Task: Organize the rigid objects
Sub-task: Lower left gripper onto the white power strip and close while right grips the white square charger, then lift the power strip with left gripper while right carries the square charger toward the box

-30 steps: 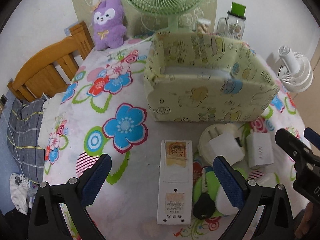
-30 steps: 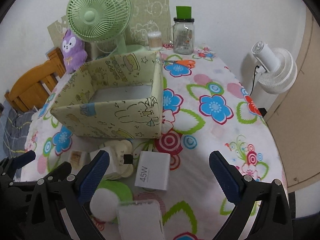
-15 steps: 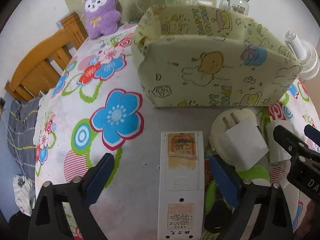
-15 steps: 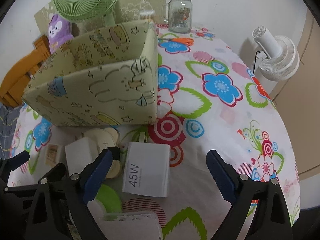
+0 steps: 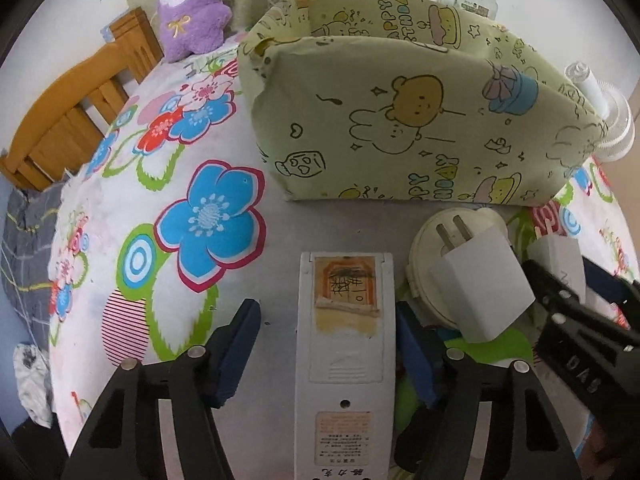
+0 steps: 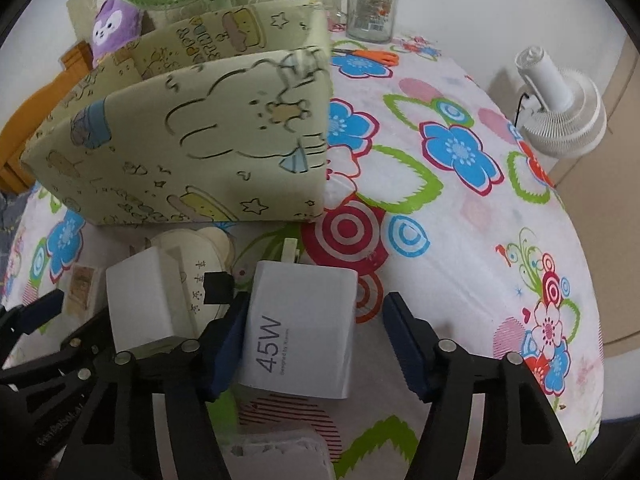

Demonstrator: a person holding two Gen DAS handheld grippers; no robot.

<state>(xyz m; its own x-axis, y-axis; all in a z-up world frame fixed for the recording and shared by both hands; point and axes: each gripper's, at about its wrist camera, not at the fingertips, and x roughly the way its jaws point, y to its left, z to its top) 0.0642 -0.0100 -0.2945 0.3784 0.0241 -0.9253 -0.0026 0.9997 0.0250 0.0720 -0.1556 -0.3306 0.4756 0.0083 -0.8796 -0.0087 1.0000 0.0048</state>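
I close left hand-held gripper (image 5: 326, 354) round remote (image 5: 344, 344), right hand-held gripper (image 6: 314, 344) round charger (image 6: 300, 324); neither clenched yet. Risk: plug (image 5: 476, 292) at 3 o'clock snags.

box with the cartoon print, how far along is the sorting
Done: nothing visible; the box shows only its outer walls, its inside is hidden. In hand: the left gripper is closing around the long white remote, and the right gripper is closing around the 45W charger; both objects lie on the tablecloth. Left: the small white plug and the round cream adapter.
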